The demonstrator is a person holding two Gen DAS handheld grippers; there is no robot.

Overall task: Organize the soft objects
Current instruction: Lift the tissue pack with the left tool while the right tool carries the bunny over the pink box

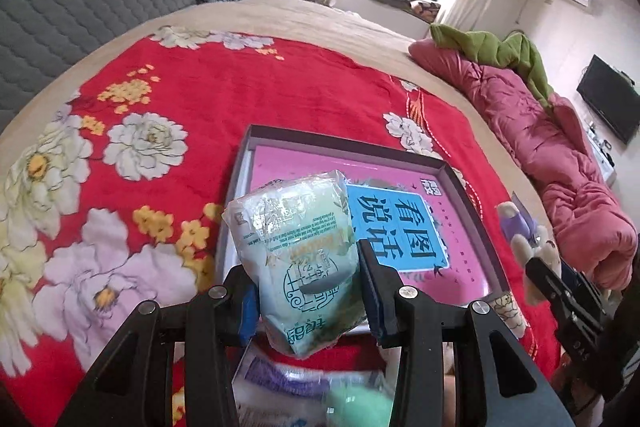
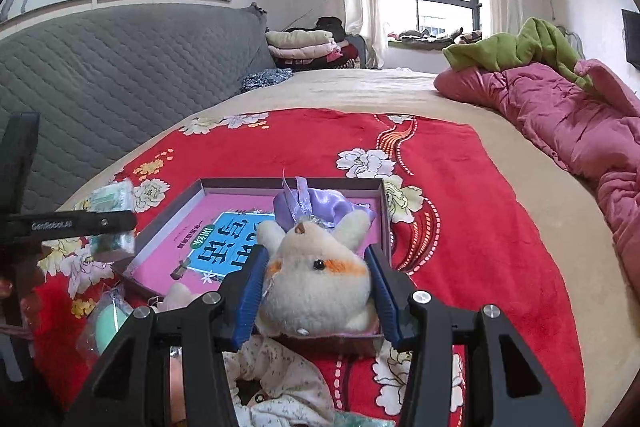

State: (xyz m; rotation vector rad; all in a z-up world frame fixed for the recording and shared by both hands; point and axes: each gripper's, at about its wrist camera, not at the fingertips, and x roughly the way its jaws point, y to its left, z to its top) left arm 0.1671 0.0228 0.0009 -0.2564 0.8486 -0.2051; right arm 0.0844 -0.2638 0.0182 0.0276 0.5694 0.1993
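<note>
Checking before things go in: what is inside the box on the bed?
Inside the box lies a pink book with a blue title panel. The held packet covers part of it; nothing beneath the book shows.

— Any writing you can read?
— The blue panel (image 1: 400, 227) on the pink book cover (image 1: 360, 163) carries big Chinese characters, 看图说话, upside down.
— Anything else?
— "GenRobot.AI" on the left gripper (image 2: 72, 225). The tissue pack (image 1: 296, 243) print is too small.

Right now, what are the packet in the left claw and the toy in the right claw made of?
Packet: looks like thin glossy plastic film; it crinkles and glints. Toy: apparently cream plush fabric, fuzzy and matte, with orange patches and a bead eye.
</note>
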